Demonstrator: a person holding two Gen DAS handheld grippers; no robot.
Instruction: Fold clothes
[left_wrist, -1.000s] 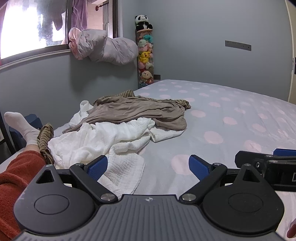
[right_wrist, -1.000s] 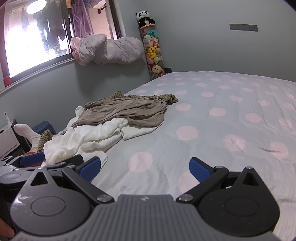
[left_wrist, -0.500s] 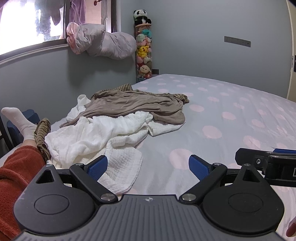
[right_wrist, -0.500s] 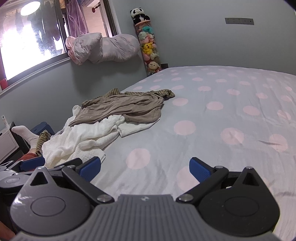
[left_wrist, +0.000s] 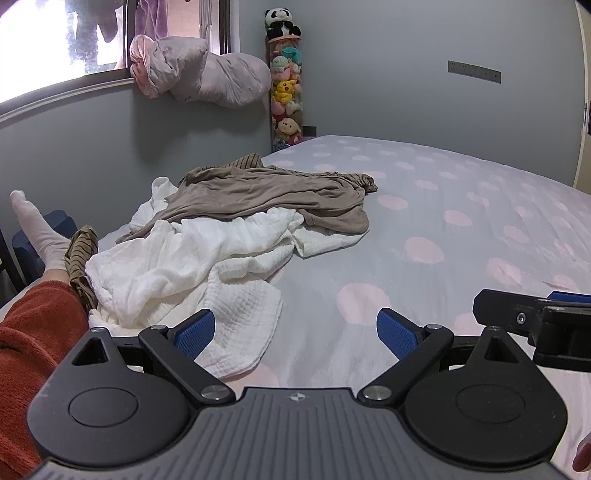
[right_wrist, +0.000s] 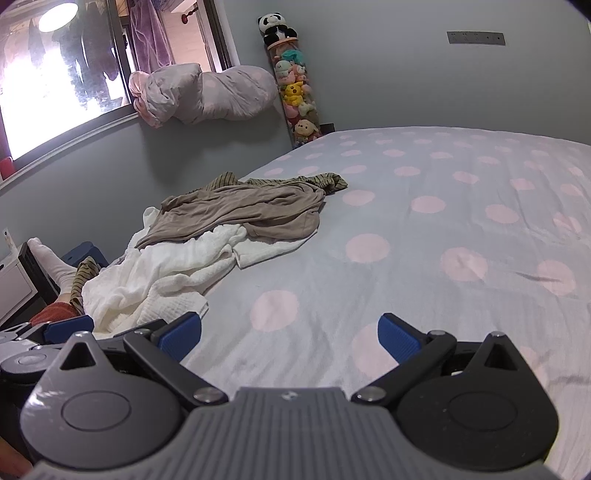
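A heap of clothes lies on the left half of the bed. A taupe garment (left_wrist: 280, 192) (right_wrist: 255, 210) is draped over a crumpled white waffle-weave cloth (left_wrist: 184, 269) (right_wrist: 162, 273), and a striped olive piece (left_wrist: 79, 254) (right_wrist: 332, 181) pokes out at the heap's edges. My left gripper (left_wrist: 295, 330) is open, low over the bedsheet, its left pad (left_wrist: 194, 332) just above the white cloth's near corner. My right gripper (right_wrist: 290, 332) is open too, over bare sheet to the right of the heap. Neither holds anything.
The bed (left_wrist: 461, 221) (right_wrist: 461, 206) has a grey sheet with pink dots. A person's leg in a red sleeve (left_wrist: 33, 325) and white sock (left_wrist: 40, 232) rests at the left. A rolled duvet (left_wrist: 207, 74) sits on the windowsill, a tube of plush toys (left_wrist: 286, 85) beyond.
Both grippers have dipped and crept slightly forward toward the heap; the clothes sit lower and nearer in both views. Jaws stay open, nothing taken hold of.
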